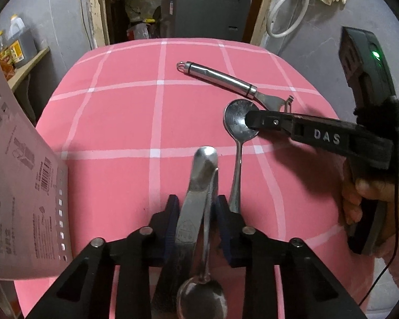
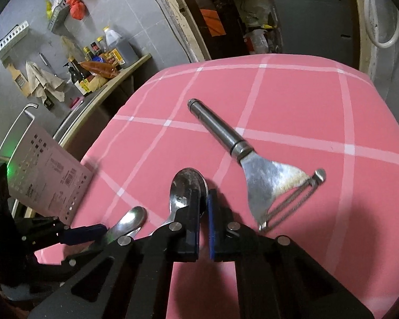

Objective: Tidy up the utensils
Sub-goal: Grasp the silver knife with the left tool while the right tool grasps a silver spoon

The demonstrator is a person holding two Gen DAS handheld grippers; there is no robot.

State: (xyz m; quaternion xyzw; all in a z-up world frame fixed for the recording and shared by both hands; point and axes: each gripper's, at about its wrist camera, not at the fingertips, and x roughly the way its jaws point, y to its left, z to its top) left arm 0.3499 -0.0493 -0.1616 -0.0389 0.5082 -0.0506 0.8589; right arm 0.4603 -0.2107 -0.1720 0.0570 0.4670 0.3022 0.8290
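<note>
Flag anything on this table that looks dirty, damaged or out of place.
The peeler looks worn: its flat metal head has a dull brownish stain near the blade. The perforated cutlery case leans tilted at the table's left edge rather than standing square. Nothing looks spilled or broken.

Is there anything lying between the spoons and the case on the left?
Nothing visible: only bare pink cloth lies between the spoons and the case. The peeler lies on the other side.
</note>
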